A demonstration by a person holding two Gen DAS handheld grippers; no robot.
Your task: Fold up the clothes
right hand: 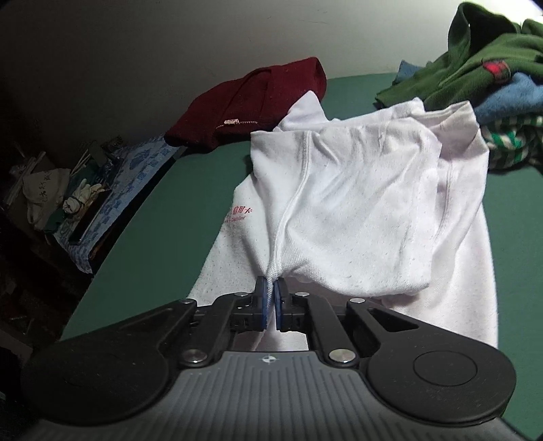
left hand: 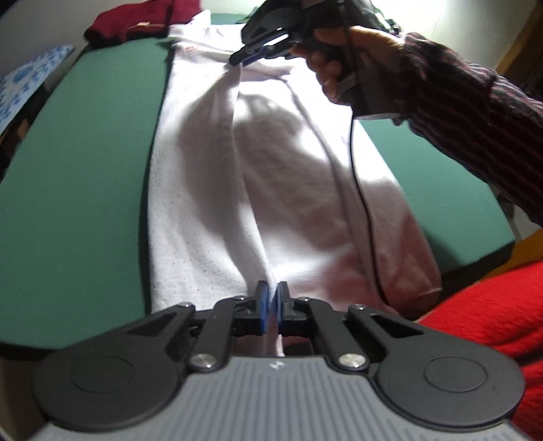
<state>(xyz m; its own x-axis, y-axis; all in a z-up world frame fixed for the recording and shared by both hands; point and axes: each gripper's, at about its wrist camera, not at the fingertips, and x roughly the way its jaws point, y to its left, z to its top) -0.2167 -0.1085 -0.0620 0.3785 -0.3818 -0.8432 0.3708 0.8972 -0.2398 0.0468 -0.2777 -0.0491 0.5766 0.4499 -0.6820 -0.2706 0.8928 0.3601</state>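
White shirt [left hand: 264, 190] spread lengthwise on green tabletop [left hand: 88, 163], pinched at both ends.
Maroon garment [right hand: 251, 105] and a green-blue clothes pile [right hand: 488, 68] are seen at the far edge. Near hem is clamped by left gripper [left hand: 271, 305]; a folded edge is pinched by right gripper [right hand: 270, 305] fingers.

The maroon garment [left hand: 135, 23] is cut off by the top edge; the striped sleeve [left hand: 475, 112] leaves frame right.
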